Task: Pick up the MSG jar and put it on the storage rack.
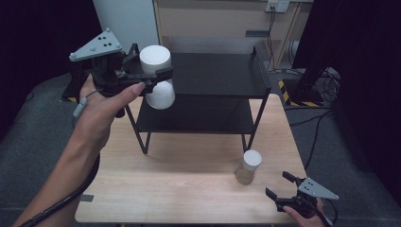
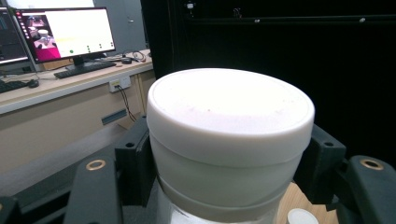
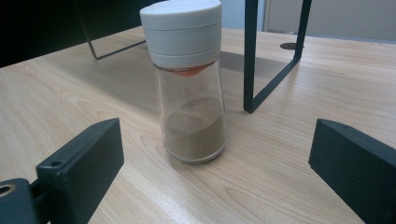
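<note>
Gripping a white-capped jar [image 1: 156, 75] just under its cap, the left gripper [image 1: 150, 74] holds it aloft at the left edge of the black shelf rack [image 1: 217, 78], level with the top tier. The carry looks in hand; the next move likely calls for setting the jar squarely on a shelf before letting go. A second jar [image 1: 249, 166], part full of brown powder, stands on the wooden table [image 1: 189, 184] just ahead of the right gripper [image 1: 279, 185], whose jaws stand apart and empty.
</note>
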A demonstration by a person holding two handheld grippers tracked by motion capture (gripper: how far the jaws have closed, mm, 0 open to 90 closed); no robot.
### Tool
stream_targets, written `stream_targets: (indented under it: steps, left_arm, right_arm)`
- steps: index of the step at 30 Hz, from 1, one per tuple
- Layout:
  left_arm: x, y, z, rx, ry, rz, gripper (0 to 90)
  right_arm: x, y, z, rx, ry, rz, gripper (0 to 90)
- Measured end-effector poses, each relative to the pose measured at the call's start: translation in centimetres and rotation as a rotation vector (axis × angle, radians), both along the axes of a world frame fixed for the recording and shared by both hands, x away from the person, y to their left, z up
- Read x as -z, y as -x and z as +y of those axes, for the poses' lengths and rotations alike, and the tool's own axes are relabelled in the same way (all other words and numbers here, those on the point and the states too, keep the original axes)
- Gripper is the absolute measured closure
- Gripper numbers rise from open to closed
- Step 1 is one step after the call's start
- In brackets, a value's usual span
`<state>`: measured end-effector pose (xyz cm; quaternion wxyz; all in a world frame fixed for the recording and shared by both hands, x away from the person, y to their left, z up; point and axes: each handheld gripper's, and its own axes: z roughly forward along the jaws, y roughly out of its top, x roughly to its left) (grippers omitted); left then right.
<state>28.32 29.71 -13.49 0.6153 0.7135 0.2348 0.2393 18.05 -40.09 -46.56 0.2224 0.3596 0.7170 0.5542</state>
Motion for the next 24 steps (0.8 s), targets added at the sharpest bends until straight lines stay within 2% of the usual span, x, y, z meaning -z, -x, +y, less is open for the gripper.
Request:
stream_targets:
  steps: [2, 13, 24]
  left_arm:
    - [-0.2, -0.2, -0.1, -0.004, -0.010, -0.002, 33.2]
    - [-0.4, -1.7, -0.7, -0.010, -0.005, 0.001, 33.3]
    - [-0.1, -3.3, -0.8, -0.035, -0.004, 0.013, 33.3]
  right_arm:
    - [0.0, 0.0, 0.0, 0.000, 0.001, 0.000, 3.7]
    - [0.1, 0.0, -0.1, 0.000, -0.001, 0.003, 3.7]
    - [0.3, 0.0, -0.3, 0.008, -0.005, 0.011, 3.7]
